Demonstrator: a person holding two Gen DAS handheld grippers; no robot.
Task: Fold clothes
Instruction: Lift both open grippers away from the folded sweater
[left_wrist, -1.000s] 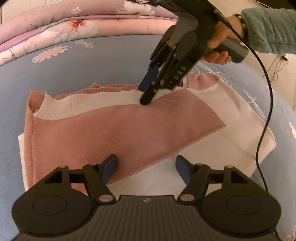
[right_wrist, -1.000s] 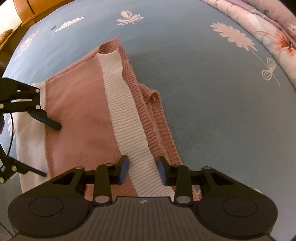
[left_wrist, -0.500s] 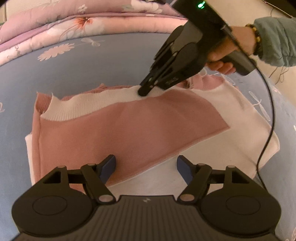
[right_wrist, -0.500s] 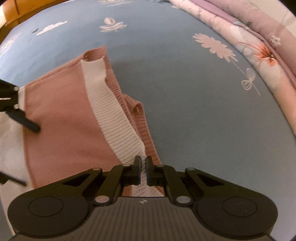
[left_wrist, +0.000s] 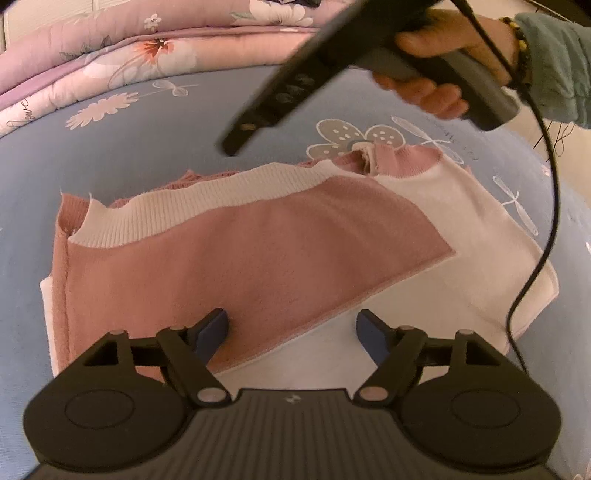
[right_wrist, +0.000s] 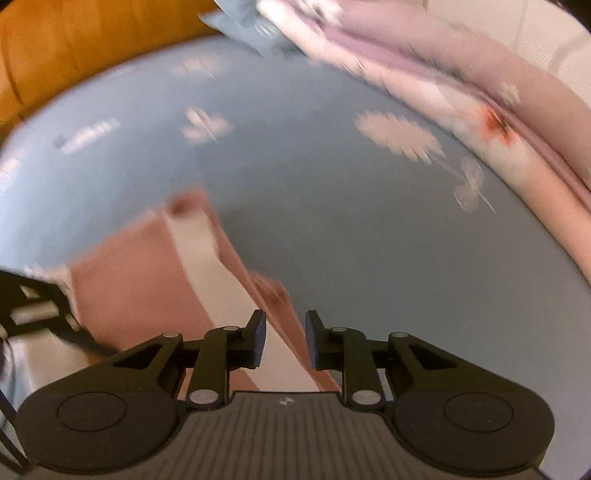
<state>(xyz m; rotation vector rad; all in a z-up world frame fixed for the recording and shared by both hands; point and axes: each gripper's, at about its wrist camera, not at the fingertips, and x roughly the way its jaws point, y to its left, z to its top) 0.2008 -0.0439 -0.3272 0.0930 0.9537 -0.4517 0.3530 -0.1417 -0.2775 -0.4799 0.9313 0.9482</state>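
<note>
A pink and white sweater (left_wrist: 258, 251) lies partly folded on the blue bedsheet (left_wrist: 147, 158), its white ribbed hem (left_wrist: 207, 206) along the far edge. My left gripper (left_wrist: 291, 330) hovers open over the near pink edge, holding nothing. My right gripper (left_wrist: 231, 146), held by a hand (left_wrist: 424, 85), is raised above the sweater's far side in the left wrist view. In the blurred right wrist view that right gripper (right_wrist: 284, 339) is open with a narrow gap, above the sweater (right_wrist: 147, 288), nothing between its fingers.
A pink floral quilt (left_wrist: 129, 55) is piled along the far side of the bed. A black cable (left_wrist: 543, 236) hangs from the right gripper across the sweater's right end. An orange headboard (right_wrist: 74, 48) shows in the right wrist view.
The right gripper went from open to shut at the white hem, then opened and lifted up and away from the sweater. The left gripper stayed open in place.
</note>
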